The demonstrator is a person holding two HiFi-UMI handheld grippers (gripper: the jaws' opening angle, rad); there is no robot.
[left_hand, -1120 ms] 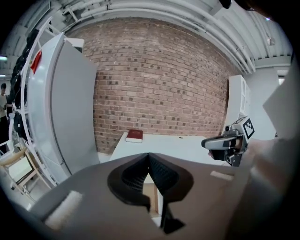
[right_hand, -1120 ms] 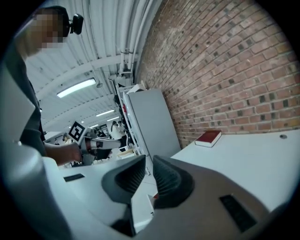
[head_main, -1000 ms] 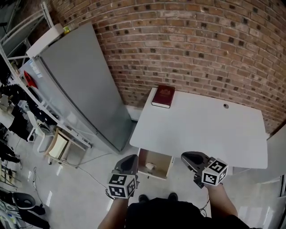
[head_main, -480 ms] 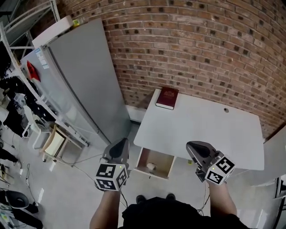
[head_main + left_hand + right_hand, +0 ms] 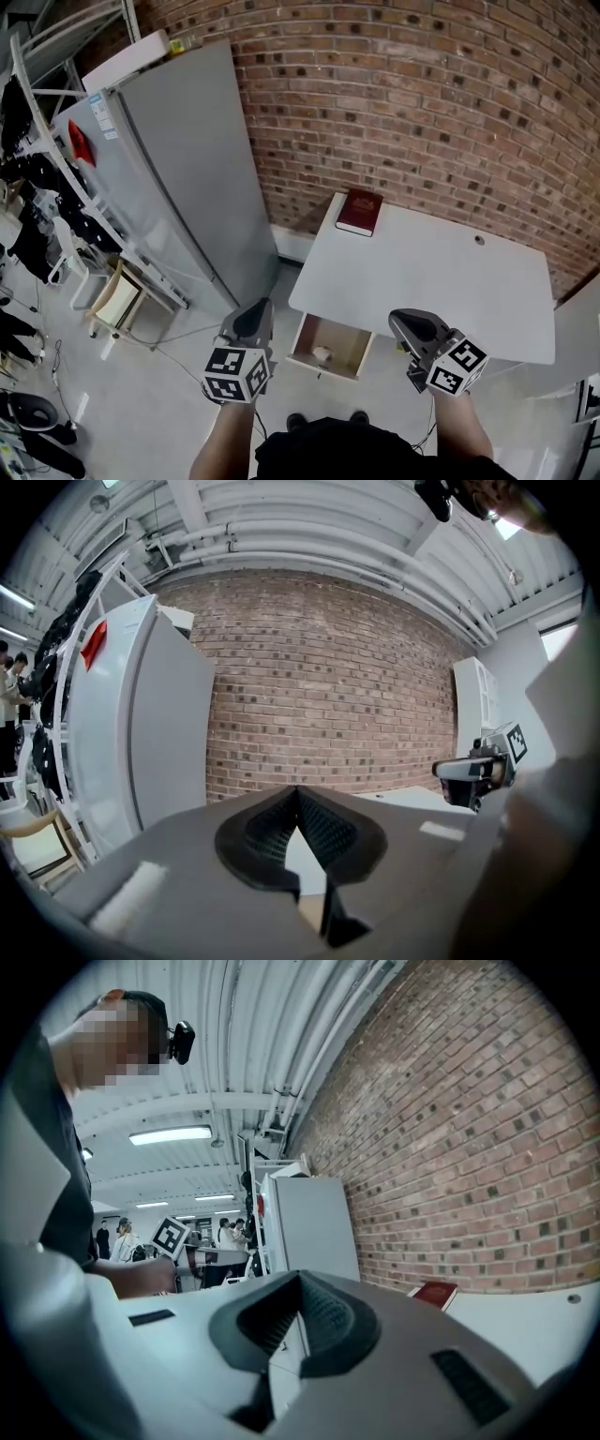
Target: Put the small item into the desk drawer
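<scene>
The desk drawer (image 5: 349, 349) stands pulled out under the front left edge of the white desk (image 5: 441, 281). A small pale item (image 5: 322, 354) lies inside it on the wooden bottom. My left gripper (image 5: 255, 316) hangs left of the drawer, shut, holding nothing. Its jaw tips (image 5: 298, 791) meet in the left gripper view. To the right of the drawer, at the desk's front edge, is my right gripper (image 5: 406, 322), also shut and holding nothing. In its own view the right gripper (image 5: 300, 1277) has its tips together.
A dark red book (image 5: 360, 212) lies at the desk's far left corner by the brick wall. A tall grey refrigerator (image 5: 178, 169) stands left of the desk. Racks with clothes and a wooden chair (image 5: 120, 300) are at the far left. People stand in the background (image 5: 234, 1234).
My left gripper has moved left, away from the drawer front. The right gripper has stayed near the desk's front edge. The head view has shifted slightly.
</scene>
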